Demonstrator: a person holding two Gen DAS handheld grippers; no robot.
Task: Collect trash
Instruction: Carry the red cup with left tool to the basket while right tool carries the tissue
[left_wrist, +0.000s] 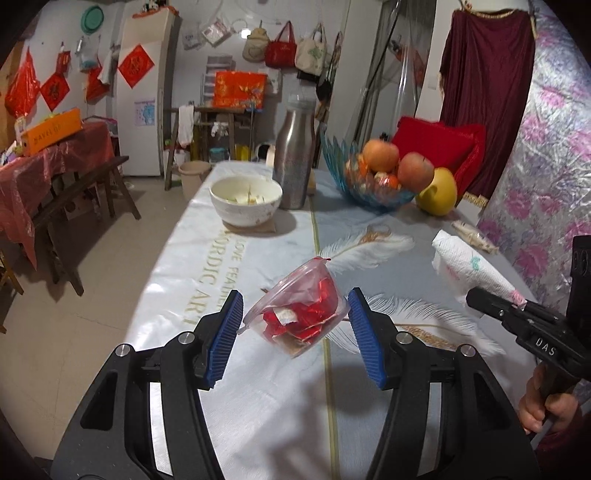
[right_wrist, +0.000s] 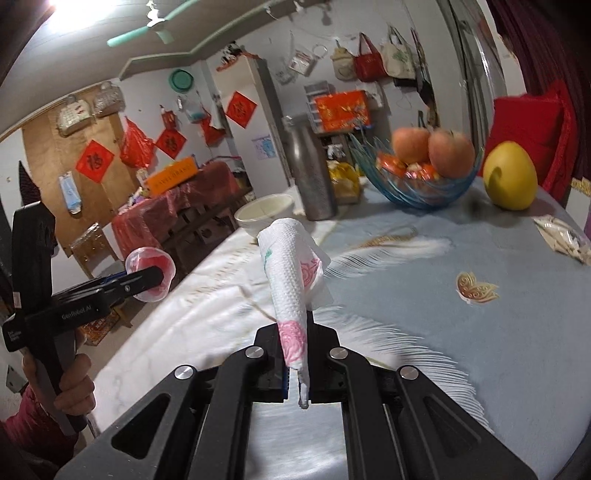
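Above the desk (left_wrist: 258, 236), the left gripper (left_wrist: 295, 325) holds a tilted clear cup (left_wrist: 295, 314) of red wrappers between wide-set fingers while the right gripper (right_wrist: 295, 369), fingers clamped on a tissue (right_wrist: 291, 280), should carry it over the cup's mouth before letting go.

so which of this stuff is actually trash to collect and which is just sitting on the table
Part of the job:
- clear plastic cup of red wrappers, held in the left gripper
- paper towel, clamped in the right gripper
- possibly the crumpled wrapper by the table's far edge

Just lying about:
- white bowl
- steel bottle
- blue fruit bowl with apples
- yellow pomelo
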